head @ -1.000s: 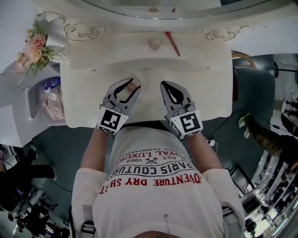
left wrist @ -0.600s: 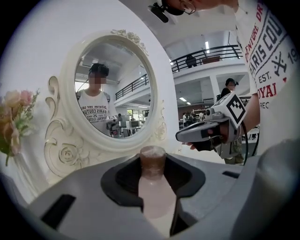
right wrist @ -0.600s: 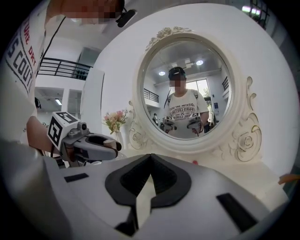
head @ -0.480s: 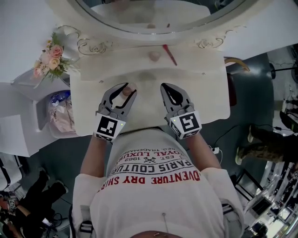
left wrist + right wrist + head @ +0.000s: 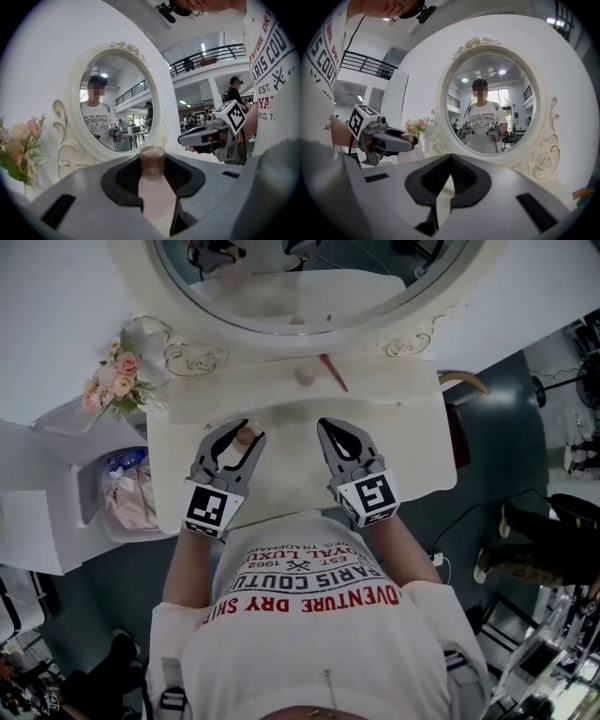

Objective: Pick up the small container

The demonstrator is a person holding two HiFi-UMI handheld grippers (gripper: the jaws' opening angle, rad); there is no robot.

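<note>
The small container (image 5: 153, 190) is pale pink with a brown cap (image 5: 153, 158). It stands upright between the jaws of my left gripper (image 5: 153, 174), which is shut on it. In the head view the container's cap (image 5: 247, 436) shows at the tip of the left gripper (image 5: 241, 430), above the cream dressing table (image 5: 412, 442). My right gripper (image 5: 331, 426) hangs beside it, shut with nothing held; its jaws meet in the right gripper view (image 5: 450, 158). Each gripper sees the other: the right gripper (image 5: 206, 136) and the left gripper (image 5: 389, 140).
An oval mirror (image 5: 309, 277) in an ornate frame stands at the table's back. A small pink object (image 5: 305, 375) and a red stick (image 5: 334, 372) lie in front of it. Pink flowers (image 5: 117, 381) stand at the left, with a side shelf of bagged items (image 5: 127, 498) below.
Both grippers have drawn slightly back from the mirror, which looks smaller in the gripper views. The container stays held in the left gripper. The head view has shifted.
</note>
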